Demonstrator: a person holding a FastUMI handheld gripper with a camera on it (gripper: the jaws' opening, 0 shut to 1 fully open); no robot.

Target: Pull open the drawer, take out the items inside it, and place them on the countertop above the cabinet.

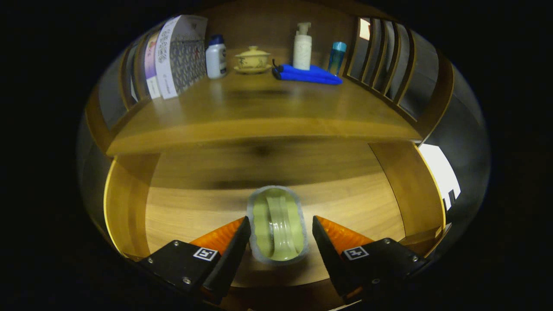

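Pale green dish (278, 224), orange-and-black tongs (281, 235), blue cloth (309, 74), brown wooden drawer (190, 207).

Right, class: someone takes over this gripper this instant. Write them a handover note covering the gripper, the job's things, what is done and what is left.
Gripper: open, one finger on each side of the pale green oval dish; neither finger clearly presses on it.
Drawer: pulled open. The dish lies on its wooden floor, the one item seen inside.
Countertop: above the drawer, its front part bare. At the back stand a white bottle, a lidded cup, a pump bottle, a blue folded cloth and a teal tumbler.
Done: drawer opened.
Left: close on the dish, lift it out, set it on the countertop.
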